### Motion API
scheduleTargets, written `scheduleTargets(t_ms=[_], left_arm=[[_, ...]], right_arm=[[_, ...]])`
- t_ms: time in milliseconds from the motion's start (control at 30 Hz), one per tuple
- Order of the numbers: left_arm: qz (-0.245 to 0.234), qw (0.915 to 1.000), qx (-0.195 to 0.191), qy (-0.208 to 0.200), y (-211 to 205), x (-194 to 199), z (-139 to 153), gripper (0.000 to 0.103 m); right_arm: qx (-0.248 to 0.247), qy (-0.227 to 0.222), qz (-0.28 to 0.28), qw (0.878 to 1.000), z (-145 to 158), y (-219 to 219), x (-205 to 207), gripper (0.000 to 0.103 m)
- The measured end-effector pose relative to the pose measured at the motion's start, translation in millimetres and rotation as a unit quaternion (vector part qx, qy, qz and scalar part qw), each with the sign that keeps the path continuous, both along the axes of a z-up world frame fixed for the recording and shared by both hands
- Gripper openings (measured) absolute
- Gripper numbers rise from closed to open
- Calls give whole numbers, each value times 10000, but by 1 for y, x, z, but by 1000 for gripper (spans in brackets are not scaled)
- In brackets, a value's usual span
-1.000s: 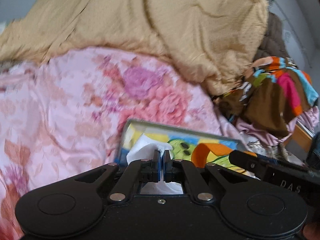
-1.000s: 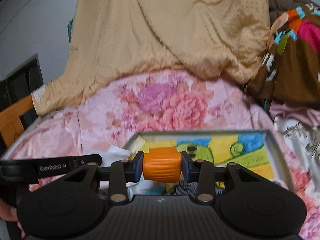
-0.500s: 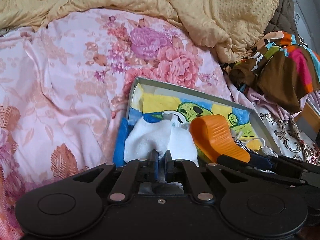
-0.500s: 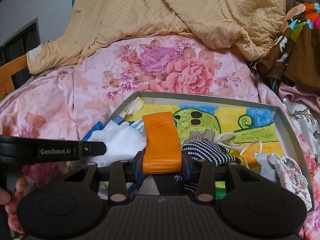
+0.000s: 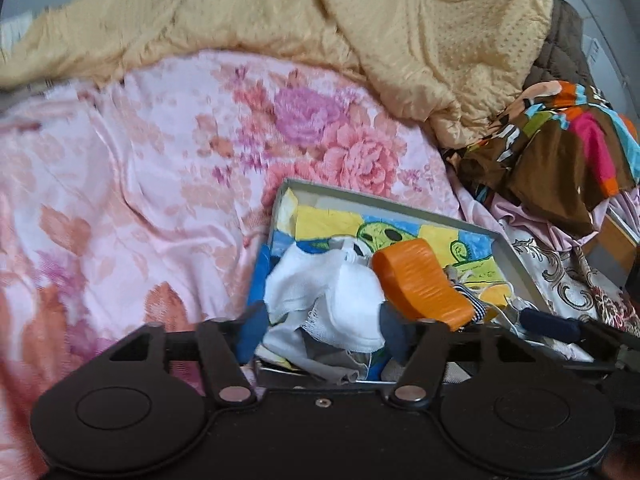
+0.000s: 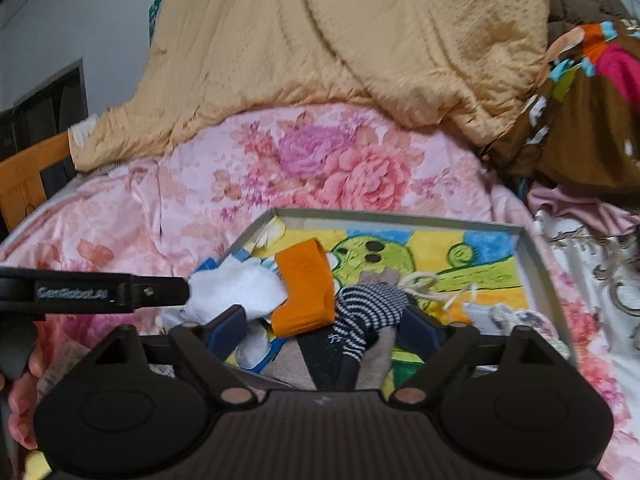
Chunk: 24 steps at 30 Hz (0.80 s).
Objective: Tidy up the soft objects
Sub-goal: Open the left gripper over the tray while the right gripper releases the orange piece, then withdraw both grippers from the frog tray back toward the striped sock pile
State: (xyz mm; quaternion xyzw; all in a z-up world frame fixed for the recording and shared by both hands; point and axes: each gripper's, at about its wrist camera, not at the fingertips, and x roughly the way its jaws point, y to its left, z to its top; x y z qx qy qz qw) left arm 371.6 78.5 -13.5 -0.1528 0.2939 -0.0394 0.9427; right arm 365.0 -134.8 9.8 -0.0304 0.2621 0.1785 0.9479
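Lying between spread fingers, orange band [image 6: 305,289], tray [image 6: 404,216]

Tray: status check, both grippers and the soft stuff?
Left gripper open, white cloth loose between its fingers. Right gripper open; orange band lies in tray on striped sock. Nothing blocking.

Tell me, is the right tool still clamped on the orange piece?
No, the right tool stands open, and the orange piece lies loose in the tray between its spread fingers.
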Motion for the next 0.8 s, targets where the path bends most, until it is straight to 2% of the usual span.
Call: scheduleTargets(t_ms=[167,367,567,800], left_arm=[[51,9992,225,-324,0,-33,29,83],[122,9966,311,-758,-3,-79,67,96],[51,9936,425,-1042,-16,-132,89,102],[-26,9939,505,-985,-23,-189,87,102]], right_arm=[[299,-274,-64,9992,25,-18,-29,101],[324,-635,1,9975,51,-40,-73,103],[385,-824,21,9959,69,-64,-121,103],[605,-797,96,9949,75,-81,-169,103]])
